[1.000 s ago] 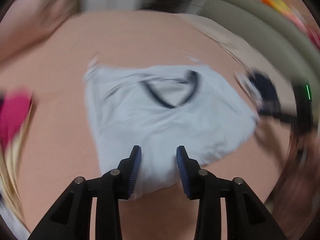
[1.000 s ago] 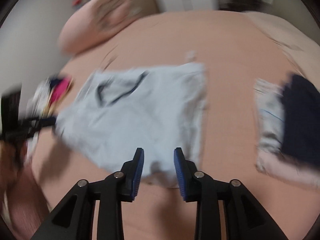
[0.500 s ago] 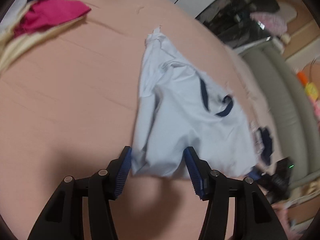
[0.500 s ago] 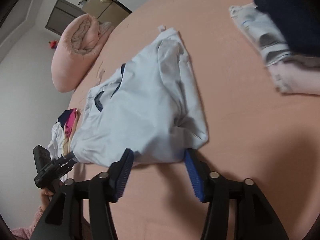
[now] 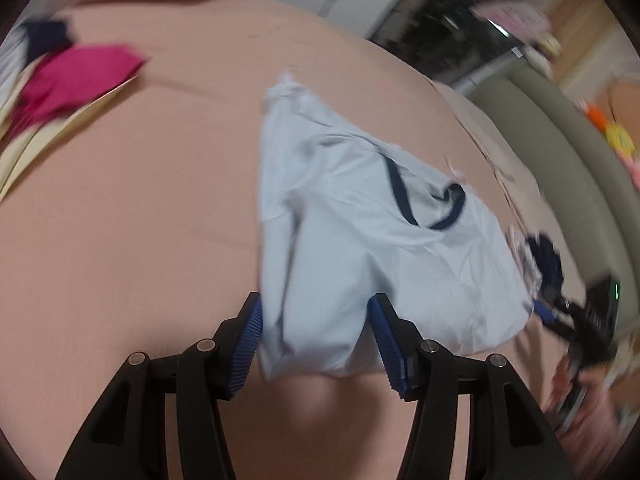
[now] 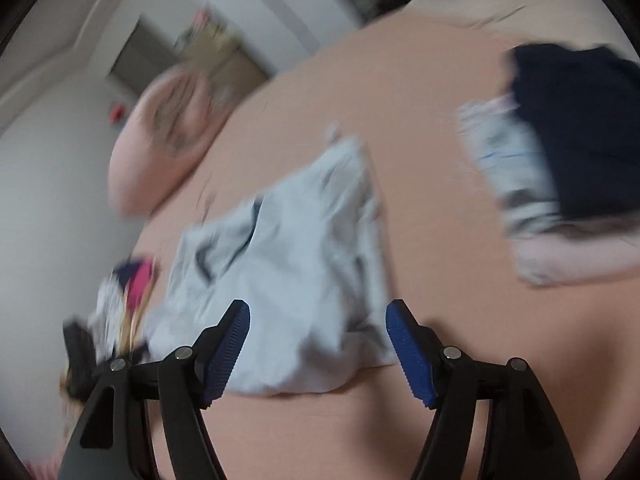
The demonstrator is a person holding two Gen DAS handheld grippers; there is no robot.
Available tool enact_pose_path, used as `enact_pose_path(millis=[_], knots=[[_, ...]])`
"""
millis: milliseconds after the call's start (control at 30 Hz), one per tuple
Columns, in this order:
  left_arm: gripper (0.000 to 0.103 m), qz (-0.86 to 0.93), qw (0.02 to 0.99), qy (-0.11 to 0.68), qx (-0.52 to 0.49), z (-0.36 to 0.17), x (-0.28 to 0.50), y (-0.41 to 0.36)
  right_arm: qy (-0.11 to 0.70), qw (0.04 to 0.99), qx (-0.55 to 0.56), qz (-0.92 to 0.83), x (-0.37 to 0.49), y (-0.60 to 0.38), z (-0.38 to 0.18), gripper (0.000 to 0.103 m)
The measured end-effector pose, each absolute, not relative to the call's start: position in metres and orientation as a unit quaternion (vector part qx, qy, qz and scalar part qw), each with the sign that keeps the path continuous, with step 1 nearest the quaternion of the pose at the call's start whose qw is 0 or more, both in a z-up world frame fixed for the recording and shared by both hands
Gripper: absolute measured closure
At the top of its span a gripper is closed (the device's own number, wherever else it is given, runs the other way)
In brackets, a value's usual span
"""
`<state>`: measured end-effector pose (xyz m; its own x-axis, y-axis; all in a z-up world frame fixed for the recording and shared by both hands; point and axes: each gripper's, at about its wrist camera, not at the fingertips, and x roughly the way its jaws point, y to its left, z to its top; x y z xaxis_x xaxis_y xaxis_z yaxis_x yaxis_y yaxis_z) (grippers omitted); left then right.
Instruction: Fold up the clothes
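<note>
pink bed (image 5: 120, 220): shirt (image 5: 360, 248) hem between left gripper (image 5: 316, 334) pads

Rumpled pale-blue shirt (image 5: 360, 248) on bed

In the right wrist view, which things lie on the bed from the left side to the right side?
Mixed pile with a pink garment → light blue shirt with dark collar trim → stack of folded clothes with a navy piece on top.
</note>
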<state>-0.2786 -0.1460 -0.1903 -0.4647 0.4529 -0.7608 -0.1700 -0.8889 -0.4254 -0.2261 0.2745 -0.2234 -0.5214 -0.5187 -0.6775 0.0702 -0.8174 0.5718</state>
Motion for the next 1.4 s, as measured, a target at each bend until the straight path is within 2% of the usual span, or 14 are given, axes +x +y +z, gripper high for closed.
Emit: enact_pose_path(millis=[67,133,267,367,633,733,800,900,1033,1133,1233,1267,1333,1400], knots=[[0.063,0.842,0.197,-0.115,-0.489,-0.196,-0.283,-0.137,-0.211,0.201,0.499,-0.816,-0.241,0.256,-0.241,0.033],[0.088,0.834,0.209,-0.121,-0.496,-0.199,-0.286,-0.136,-0.166,0.202,0.519,-0.814,-0.249,0.242,-0.252,0.061],[0.093,0.822,0.235,-0.127,-0.503,-0.185,-0.284,-0.143,-0.225,0.227,0.520,-0.792,-0.244,0.249,-0.245,0.090],[0.093,0.807,0.260,-0.079,-0.524,-0.173,-0.277,-0.143,-0.240,0.249,0.517,-0.783,-0.234,0.247,-0.229,0.093],[0.085,0.727,0.330,0.049,-0.601,-0.183,-0.241,-0.152,-0.125,0.240,0.578,-0.770,-0.195,0.223,-0.228,0.094],[0.075,0.704,0.319,0.058,-0.632,-0.185,-0.237,-0.170,-0.154,0.228,0.598,-0.753,-0.189,0.232,-0.235,0.092],[0.075,0.709,0.291,0.082,-0.637,-0.171,-0.233,-0.180,-0.155,0.221,0.601,-0.752,-0.186,0.236,-0.222,0.083],[0.075,0.735,0.245,0.145,-0.615,-0.146,-0.223,-0.186,-0.119,0.194,0.577,-0.784,-0.173,0.247,-0.193,0.082],[0.075,0.800,0.294,0.105,-0.513,-0.111,-0.214,-0.148,-0.099,0.159,0.514,-0.837,-0.179,0.254,-0.171,0.082],[0.075,0.796,0.312,0.117,-0.505,-0.133,-0.220,-0.088,-0.092,0.183,0.539,-0.817,-0.202,0.231,-0.196,0.082],[0.072,0.743,0.282,0.208,-0.570,-0.183,-0.209,-0.073,-0.045,0.194,0.585,-0.786,-0.200,0.225,-0.222,0.082],[0.071,0.740,0.278,0.213,-0.574,-0.183,-0.204,-0.084,-0.026,0.203,0.585,-0.785,-0.193,0.229,-0.222,0.079],[0.072,0.734,0.268,0.218,-0.585,-0.182,-0.194,-0.107,-0.023,0.186,0.595,-0.781,-0.183,0.253,-0.212,0.053],[0.072,0.744,0.251,0.193,-0.588,-0.172,-0.195,-0.115,-0.039,0.171,0.586,-0.791,-0.177,0.279,-0.200,0.051]])
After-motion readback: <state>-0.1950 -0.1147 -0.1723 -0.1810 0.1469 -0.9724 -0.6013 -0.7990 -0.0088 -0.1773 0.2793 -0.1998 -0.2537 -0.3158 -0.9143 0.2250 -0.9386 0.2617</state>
